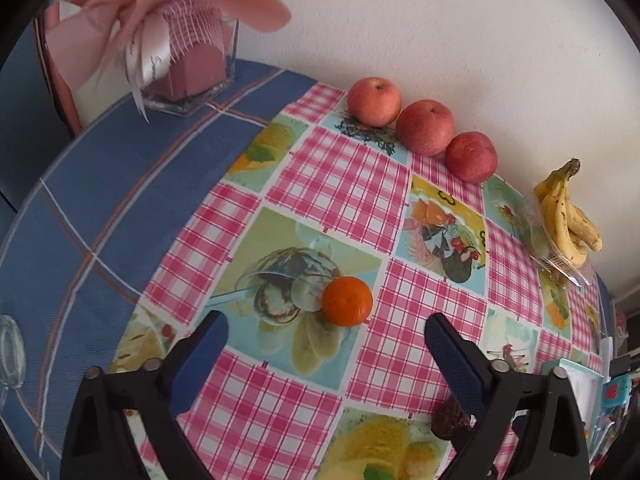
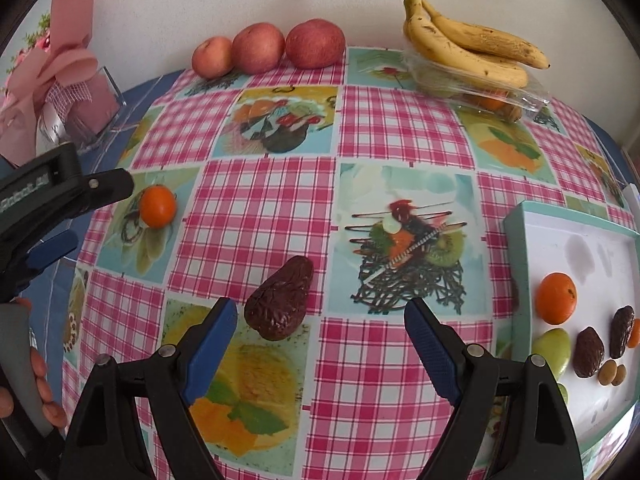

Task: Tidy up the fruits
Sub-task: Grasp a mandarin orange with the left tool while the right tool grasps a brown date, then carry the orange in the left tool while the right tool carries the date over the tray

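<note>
Both wide-spread, empty, the left gripper (image 1: 326,334) faced the tangerine (image 1: 347,301) at twelve o'clock while the right gripper (image 2: 320,316) faced the avocado (image 2: 280,300) at eleven, presumably tray-bound (image 2: 516,216).

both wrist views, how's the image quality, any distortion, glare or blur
Left wrist view: strong fisheye bend, dark corners; the tangerine is sharp with a faint shadow under soft daylight. Right wrist view: same barrel warp; the avocado is in focus, mild glare on the plastic wrap under the bananas.
</note>
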{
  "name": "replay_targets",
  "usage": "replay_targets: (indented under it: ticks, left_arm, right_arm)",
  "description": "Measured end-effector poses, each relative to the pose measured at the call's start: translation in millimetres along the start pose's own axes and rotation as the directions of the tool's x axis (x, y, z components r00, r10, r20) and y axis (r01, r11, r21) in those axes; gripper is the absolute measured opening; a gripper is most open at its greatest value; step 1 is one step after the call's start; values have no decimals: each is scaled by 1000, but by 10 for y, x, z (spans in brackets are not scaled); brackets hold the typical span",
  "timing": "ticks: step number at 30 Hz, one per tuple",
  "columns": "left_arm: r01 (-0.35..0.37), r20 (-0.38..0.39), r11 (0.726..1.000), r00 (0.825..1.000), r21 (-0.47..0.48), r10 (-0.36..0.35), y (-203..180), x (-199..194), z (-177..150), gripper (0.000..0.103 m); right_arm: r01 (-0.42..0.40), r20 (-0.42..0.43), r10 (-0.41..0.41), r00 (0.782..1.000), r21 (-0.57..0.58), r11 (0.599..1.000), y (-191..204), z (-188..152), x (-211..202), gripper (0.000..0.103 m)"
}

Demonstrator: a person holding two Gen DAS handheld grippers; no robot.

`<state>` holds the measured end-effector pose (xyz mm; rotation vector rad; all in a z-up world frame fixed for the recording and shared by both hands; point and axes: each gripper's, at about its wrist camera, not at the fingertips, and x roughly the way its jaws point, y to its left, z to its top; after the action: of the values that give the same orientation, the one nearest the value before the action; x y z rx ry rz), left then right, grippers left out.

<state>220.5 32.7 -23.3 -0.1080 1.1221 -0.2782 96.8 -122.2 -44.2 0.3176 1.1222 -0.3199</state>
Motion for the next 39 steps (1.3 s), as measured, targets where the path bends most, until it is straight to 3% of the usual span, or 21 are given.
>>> replay_targets:
  ticks: [6,13,18,20,27,39]
  left_arm:
    - [42,-22,999,999,-25,-43,4,218,-22,85]
    - [76,-11,997,997,-29,-77,-25,324,-9,65]
    - [86,-20,995,996,-43,-86,-38,417,-27,39]
    - [85,-18,996,996,-41,-85,-42,420,-25,39]
    - [104,-19,993,994,-54,-105,-37,394,-19,37]
    - [80,11,996,997,-26,-80,-120,-93,-19,37]
  right_arm:
    - [12,-23,-12,1000,-5,1000,16,8,98,82]
    - [-44,-24,44,999,-12,999,101,22,95,56]
    - [-68,-42,66,997,-29,997,146,18,124,38]
    - [-75,-47,74,996,-26,997,144,11,139,34]
    - [-89,-32,88,996,-18,996,114,31,84,33]
    - [-81,32,80,996,19,997,-112,27,-294,33]
